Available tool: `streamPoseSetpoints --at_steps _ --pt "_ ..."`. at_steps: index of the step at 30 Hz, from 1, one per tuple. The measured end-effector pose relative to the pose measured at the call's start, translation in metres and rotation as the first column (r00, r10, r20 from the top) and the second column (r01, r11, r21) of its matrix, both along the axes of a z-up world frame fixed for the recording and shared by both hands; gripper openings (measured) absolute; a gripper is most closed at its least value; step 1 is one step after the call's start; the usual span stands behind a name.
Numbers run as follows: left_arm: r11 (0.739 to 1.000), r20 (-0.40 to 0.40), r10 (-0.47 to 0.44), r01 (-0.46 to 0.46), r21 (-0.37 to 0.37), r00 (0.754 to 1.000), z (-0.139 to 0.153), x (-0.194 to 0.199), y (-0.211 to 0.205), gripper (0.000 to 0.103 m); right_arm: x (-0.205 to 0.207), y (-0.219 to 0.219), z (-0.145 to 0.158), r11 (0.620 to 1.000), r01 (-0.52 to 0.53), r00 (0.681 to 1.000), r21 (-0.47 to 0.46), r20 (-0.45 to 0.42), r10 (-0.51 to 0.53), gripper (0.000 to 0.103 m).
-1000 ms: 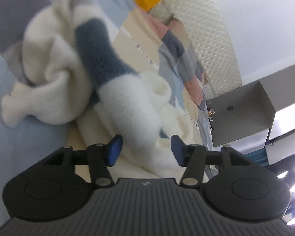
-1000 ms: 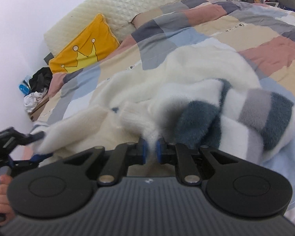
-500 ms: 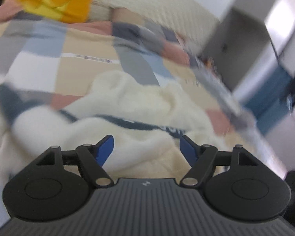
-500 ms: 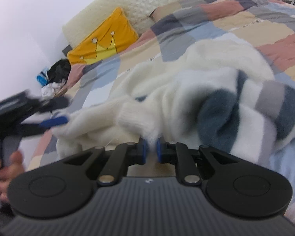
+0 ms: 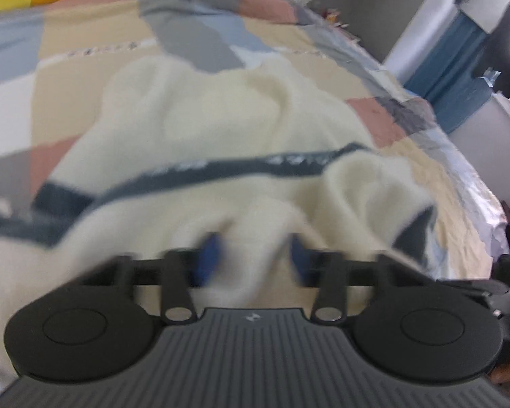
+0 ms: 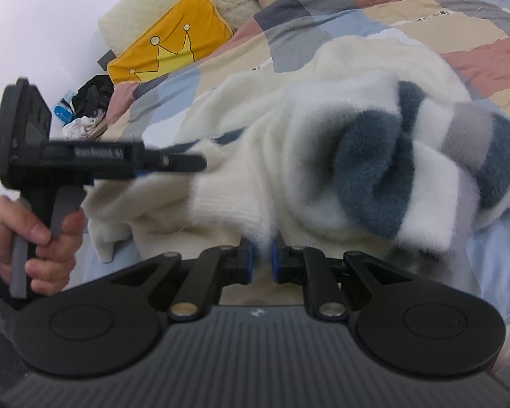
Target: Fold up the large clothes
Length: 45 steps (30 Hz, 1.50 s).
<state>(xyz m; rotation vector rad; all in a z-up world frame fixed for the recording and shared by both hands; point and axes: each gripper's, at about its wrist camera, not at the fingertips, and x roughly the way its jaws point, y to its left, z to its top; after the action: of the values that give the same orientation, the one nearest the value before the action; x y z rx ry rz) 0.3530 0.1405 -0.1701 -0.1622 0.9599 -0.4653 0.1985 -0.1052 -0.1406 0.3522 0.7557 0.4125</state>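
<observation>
The fluffy cream knitted sweater with dark-blue and grey stripes point(image 6: 323, 156) lies crumpled on the patchwork quilt point(image 6: 408, 10), well below the yellow crown cushion point(image 6: 170, 47). The right gripper point(image 6: 261, 258) pinches a ribbed cream edge. To its left, the left gripper point(image 5: 253, 255) has just been closing; a cream fold sits between its blurred jaws, though whether the pads press it I cannot tell. The edge runs crosswise between both tools.
</observation>
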Motion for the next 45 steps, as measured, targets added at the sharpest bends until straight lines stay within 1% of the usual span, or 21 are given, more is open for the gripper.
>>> streamPoseSetpoints --at_steps 1,2,8,12,14,15,17,19,21,22,24,25,26,27,29,32,34,38,40,41,45 --pt "1.000 -0.007 0.002 -0.003 -0.007 1.000 -0.001 -0.004 0.003 0.023 0.000 0.001 0.000 1.000 0.000 1.000 -0.002 0.000 0.000 0.015" --pt "1.000 -0.007 0.001 -0.001 -0.015 1.000 -0.001 -0.011 0.005 0.018 0.000 0.001 0.001 1.000 -0.001 1.000 -0.003 -0.002 0.001 0.015" --pt "0.999 0.020 0.026 -0.025 -0.040 0.999 0.010 -0.073 0.019 0.014 -0.008 -0.001 0.007 0.999 -0.039 0.999 -0.001 -0.016 0.039 0.016" --pt "0.999 0.008 0.039 -0.039 -0.028 0.999 0.016 -0.123 0.025 0.014 -0.028 -0.003 0.019 0.995 -0.097 0.995 -0.008 -0.017 0.097 0.016" --pt "0.999 0.002 0.036 -0.036 0.008 0.999 0.015 -0.144 0.025 0.014 -0.041 -0.005 0.024 0.992 -0.128 0.992 -0.006 -0.024 0.127 0.017" --pt "0.999 -0.003 0.034 -0.033 0.033 0.999 0.015 -0.153 0.025 0.014 -0.048 -0.006 0.026 0.989 -0.147 0.989 -0.007 -0.027 0.147 0.018" --pt "0.997 -0.035 0.036 -0.034 0.071 0.999 0.010 -0.169 0.027 0.015 -0.060 -0.008 0.031 0.985 -0.172 0.985 -0.009 -0.031 0.172 0.028" --pt "0.995 -0.064 0.052 -0.046 0.083 0.997 0.005 -0.179 0.031 0.015 -0.072 -0.010 0.035 0.982 -0.190 0.982 -0.022 -0.025 0.189 0.039" --pt "0.996 -0.093 0.073 -0.066 0.067 0.993 0.002 -0.187 0.036 0.016 -0.083 -0.011 0.041 0.979 -0.199 0.980 -0.047 -0.004 0.199 0.042" --pt "0.996 -0.104 0.079 -0.073 0.056 0.991 0.002 -0.191 0.038 0.020 -0.087 -0.012 0.044 0.978 -0.201 0.979 -0.065 0.007 0.201 0.044" --pt "0.996 -0.114 0.090 -0.088 0.023 0.989 0.004 -0.199 0.043 0.033 -0.092 -0.012 0.049 0.974 -0.205 0.978 -0.095 0.030 0.208 0.052" --pt "0.995 -0.124 0.099 -0.100 -0.001 0.987 0.005 -0.202 0.047 0.047 -0.093 -0.011 0.051 0.972 -0.210 0.976 -0.108 0.041 0.216 0.052" --pt "0.993 -0.139 0.102 -0.109 -0.042 0.985 0.006 -0.204 0.050 0.056 -0.092 -0.009 0.053 0.969 -0.215 0.974 -0.120 0.047 0.222 0.052" --pt "0.991 -0.149 0.099 -0.111 -0.077 0.984 0.008 -0.205 0.053 0.056 -0.091 -0.006 0.054 0.966 -0.223 0.971 -0.133 0.051 0.232 0.052" --pt "0.988 -0.144 0.090 -0.107 -0.115 0.986 0.014 -0.209 0.054 0.057 -0.086 0.004 0.055 0.954 -0.253 0.962 -0.159 0.066 0.266 0.053" --pt "0.988 -0.094 0.103 -0.113 -0.104 0.990 0.025 -0.214 0.051 0.057 -0.079 0.025 0.052 0.925 -0.321 0.937 -0.203 0.076 0.342 0.052" --pt "0.988 -0.066 0.121 -0.127 -0.091 0.990 0.027 -0.214 0.048 0.058 -0.070 0.040 0.043 0.909 -0.352 0.928 -0.221 0.045 0.370 0.051" --pt "0.989 -0.098 0.114 -0.123 -0.085 0.989 0.016 -0.195 0.041 0.057 -0.065 0.068 0.020 0.873 -0.379 0.916 -0.306 0.007 0.400 0.050" --pt "0.993 -0.128 0.102 -0.110 -0.053 0.986 0.004 -0.187 0.035 0.057 -0.064 0.077 0.010 0.864 -0.388 0.913 -0.321 -0.006 0.407 0.049" --pt "0.994 -0.144 0.101 -0.105 -0.015 0.984 -0.001 -0.184 0.032 0.056 -0.065 0.078 0.007 0.865 -0.387 0.914 -0.319 -0.011 0.405 0.049" --pt "0.993 -0.148 0.079 -0.064 0.101 0.986 -0.010 -0.186 0.018 0.055 -0.068 0.075 0.003 0.869 -0.381 0.915 -0.315 0.003 0.402 0.049"
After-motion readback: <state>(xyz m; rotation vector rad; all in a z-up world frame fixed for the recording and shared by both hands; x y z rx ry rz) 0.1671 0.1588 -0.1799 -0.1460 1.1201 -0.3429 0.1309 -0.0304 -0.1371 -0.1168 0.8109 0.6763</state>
